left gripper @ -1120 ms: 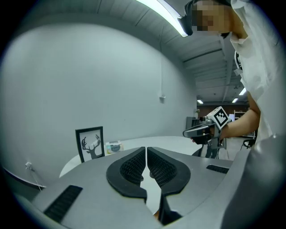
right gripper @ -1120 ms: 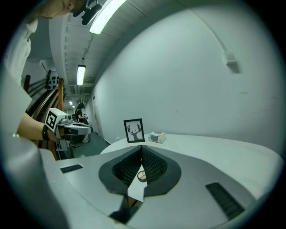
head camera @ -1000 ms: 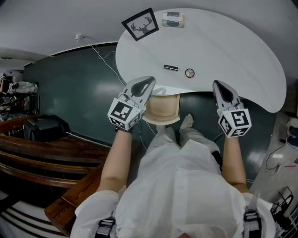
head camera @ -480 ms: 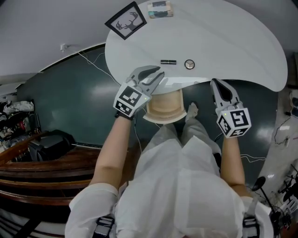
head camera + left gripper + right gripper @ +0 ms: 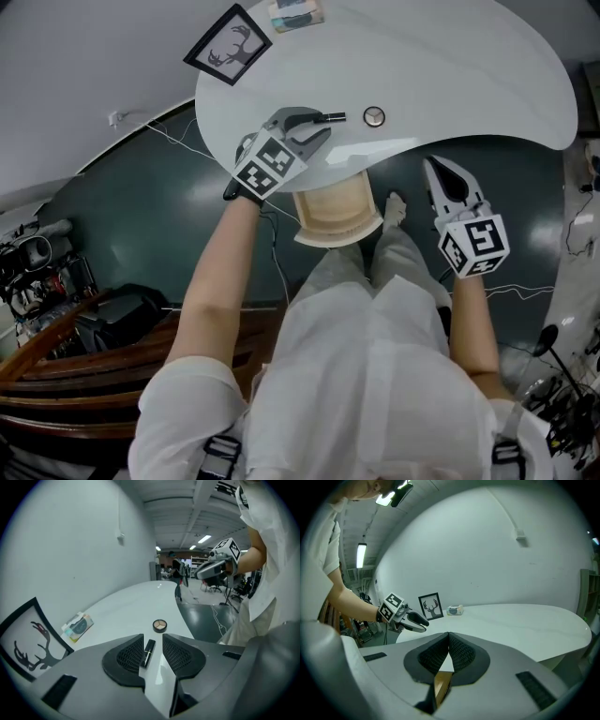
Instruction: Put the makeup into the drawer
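1. The left gripper [image 5: 152, 641] is hanging low over the white table [image 5: 450, 75]. Its jaws are standing apart and have just been opening.
2. A black lipstick [image 5: 148, 651] is lying flat on the table between those jaws, nearer the left pad. Neither pad is pressing on it.
3. A round compact [image 5: 160, 625] is lying on the table just beyond the lipstick, outside the jaws.
4. The right gripper [image 5: 448, 641] is hovering off the table's near edge, over the dark floor [image 5: 141, 216]. Its jaws are closed tip to tip and gripping nothing.
5. The wooden drawer [image 5: 333, 216] is standing pulled out from under the table's near edge, between the two grippers in the head view.
6. A deer picture [image 5: 228, 45] and a small box [image 5: 295, 14] are sitting at the table's far side, well apart from the makeup.
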Available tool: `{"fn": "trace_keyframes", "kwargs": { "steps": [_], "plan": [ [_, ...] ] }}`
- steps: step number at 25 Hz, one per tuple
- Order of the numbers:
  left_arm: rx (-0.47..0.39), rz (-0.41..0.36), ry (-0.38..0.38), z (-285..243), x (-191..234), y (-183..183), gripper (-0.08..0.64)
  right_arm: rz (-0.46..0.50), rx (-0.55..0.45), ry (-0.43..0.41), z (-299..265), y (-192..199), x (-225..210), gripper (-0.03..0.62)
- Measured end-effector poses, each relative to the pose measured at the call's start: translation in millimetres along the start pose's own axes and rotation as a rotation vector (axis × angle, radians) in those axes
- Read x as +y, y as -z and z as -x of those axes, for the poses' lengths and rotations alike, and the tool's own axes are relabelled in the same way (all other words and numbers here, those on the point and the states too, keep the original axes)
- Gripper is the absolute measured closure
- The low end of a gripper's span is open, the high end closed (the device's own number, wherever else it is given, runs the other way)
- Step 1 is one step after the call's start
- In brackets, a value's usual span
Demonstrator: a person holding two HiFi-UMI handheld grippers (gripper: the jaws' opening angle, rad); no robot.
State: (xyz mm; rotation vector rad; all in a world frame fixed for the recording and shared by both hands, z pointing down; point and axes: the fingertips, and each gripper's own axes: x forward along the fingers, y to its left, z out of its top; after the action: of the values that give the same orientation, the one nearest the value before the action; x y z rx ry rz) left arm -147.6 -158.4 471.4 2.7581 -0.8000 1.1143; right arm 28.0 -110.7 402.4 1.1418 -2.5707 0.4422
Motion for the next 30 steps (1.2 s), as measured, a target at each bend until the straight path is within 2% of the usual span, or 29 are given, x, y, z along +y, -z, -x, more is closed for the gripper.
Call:
{"fn": "trace_keyframes", "kwargs": {
  "steps": [6,15,23,26,30],
  "plan": [
    [0.163,-0.145,0.094,-33,3,21,0.420,-0.024,0.017,0.035,6,11,-6,0.583],
    [0.299,-0.225,0.171,-68,4,41,0.420,-0.043,0.036,0.063,12,23,-11,0.583],
    [0.356,-0.235,0.173,-77,4,53,0.428,-0.064,0.037,0.098,18,27,-20,0.583],
    [0.356,-0.231,0.159,-77,5,53,0.460,-0.066,0.032,0.102,19,25,-21,0.583],
    [0.347,-0.216,0.150,-75,1,51,0.462,-0.064,0.031,0.103,21,24,-21,0.583]
  ]
}}
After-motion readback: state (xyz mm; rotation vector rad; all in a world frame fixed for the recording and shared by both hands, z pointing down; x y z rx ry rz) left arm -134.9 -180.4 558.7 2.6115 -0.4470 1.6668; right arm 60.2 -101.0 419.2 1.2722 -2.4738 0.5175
